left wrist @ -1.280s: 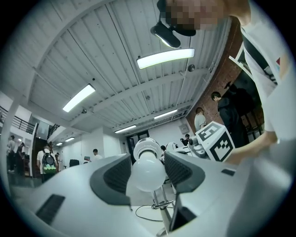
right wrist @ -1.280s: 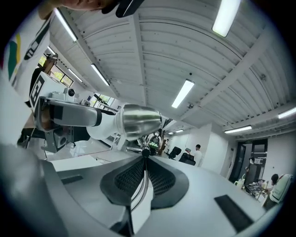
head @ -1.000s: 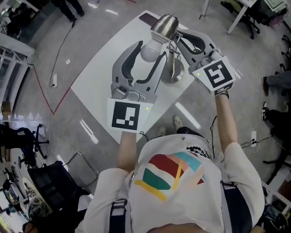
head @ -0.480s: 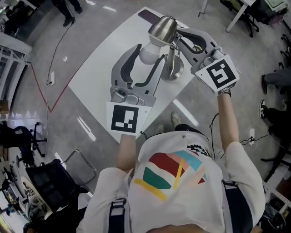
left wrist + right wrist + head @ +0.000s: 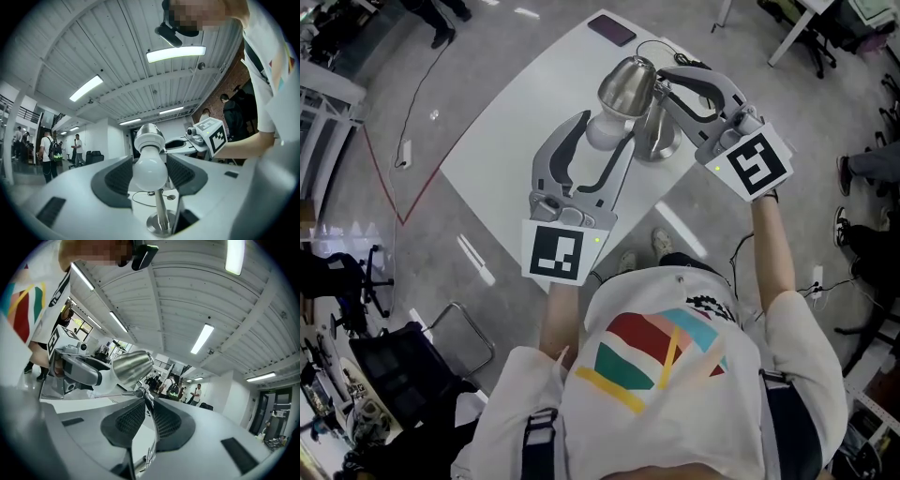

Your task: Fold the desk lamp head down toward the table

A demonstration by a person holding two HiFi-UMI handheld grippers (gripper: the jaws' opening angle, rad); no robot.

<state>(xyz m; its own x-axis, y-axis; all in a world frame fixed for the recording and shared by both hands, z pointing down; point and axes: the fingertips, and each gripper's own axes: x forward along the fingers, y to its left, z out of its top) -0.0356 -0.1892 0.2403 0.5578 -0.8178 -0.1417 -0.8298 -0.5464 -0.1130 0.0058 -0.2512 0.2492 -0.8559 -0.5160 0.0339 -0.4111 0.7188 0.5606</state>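
Head view. Locate the lamp head (image 5: 628, 84) above the white table (image 5: 516, 141), tipped over and sitting closer to the lamp base (image 5: 656, 147) than a second ago. Find the bulb (image 5: 603, 131) between the widely spread jaws of the left gripper (image 5: 605, 133), pads against its sides. Find the right gripper (image 5: 663, 82) nearly closed on the thin stem (image 5: 653, 117) just under the lamp head. Compare with the earlier pictures: same two grips, head angled further down. Read as a fold under way, not finished.

Left gripper view. Confirm the bulb (image 5: 150, 168) centred between the two pads, touching on both sides as far as visible, with the socket (image 5: 150, 137) behind it and the stem (image 5: 161, 211) running down to the base (image 5: 161, 226). Treat as a wide hold on the bulb.

Right gripper view. Confirm the narrow setting: stem (image 5: 151, 427) pinched between the pads, hinge (image 5: 139, 391) just beyond the tips, steel shade (image 5: 131, 367) pointing left toward the left gripper (image 5: 77, 371). No visible change in jaw width over the last second. Judge the remaining work as further downward rotation about the hinge, with the stem held steady.
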